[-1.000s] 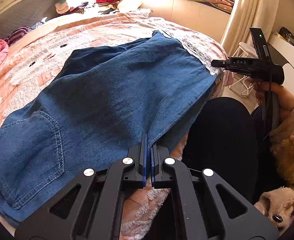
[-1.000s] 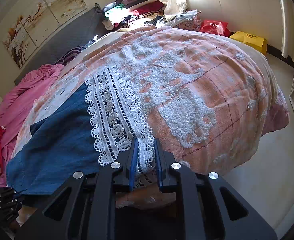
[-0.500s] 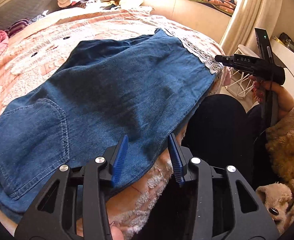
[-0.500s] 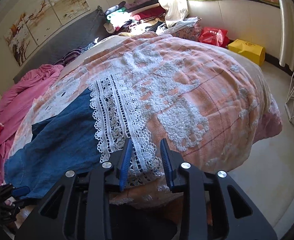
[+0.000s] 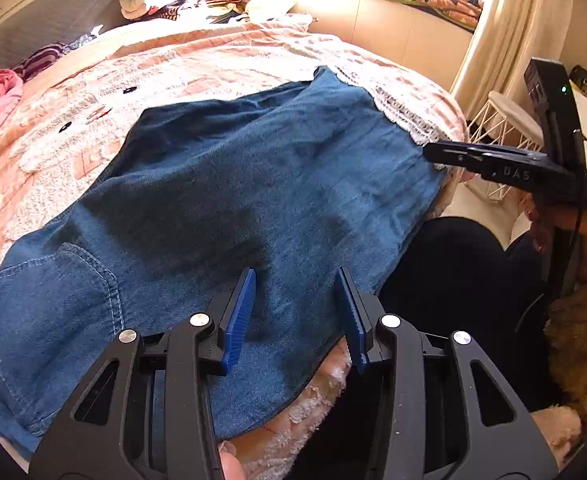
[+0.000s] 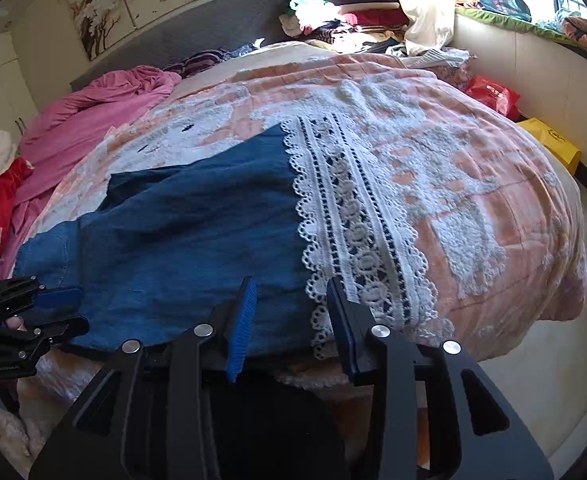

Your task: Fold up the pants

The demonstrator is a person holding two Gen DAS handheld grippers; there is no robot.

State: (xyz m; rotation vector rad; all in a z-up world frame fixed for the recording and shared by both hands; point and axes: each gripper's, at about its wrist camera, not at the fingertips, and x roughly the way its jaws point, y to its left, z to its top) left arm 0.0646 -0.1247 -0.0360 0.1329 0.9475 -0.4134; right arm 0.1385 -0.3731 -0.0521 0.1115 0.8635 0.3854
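Blue denim pants (image 5: 233,200) lie spread flat on the pink and white bed cover (image 5: 173,64), a back pocket (image 5: 53,300) at the lower left. Their white lace hem (image 6: 353,220) lies toward the right. My left gripper (image 5: 294,272) stands open just above the near edge of the denim, its pads not pressing on it. My right gripper (image 6: 290,282) hovers over the near corner where denim (image 6: 193,240) meets lace; its jaws are opening and the cloth lies loose below them. Each gripper shows in the other's view: right gripper (image 5: 429,151), left gripper (image 6: 73,312).
A pink quilt (image 6: 93,108) and a pile of clothes (image 6: 333,12) lie at the head of the bed. A red bag (image 6: 493,94) and a yellow box (image 6: 553,144) sit on the floor beyond. A white wire stool (image 5: 505,120) stands right of the bed. The person's dark-clad leg (image 5: 453,280) is against the bed's edge.
Both grippers were shut on the pants' near edge, the left on denim, the right on lace. Both have let go and opened, and the right one has drawn back and rolled.
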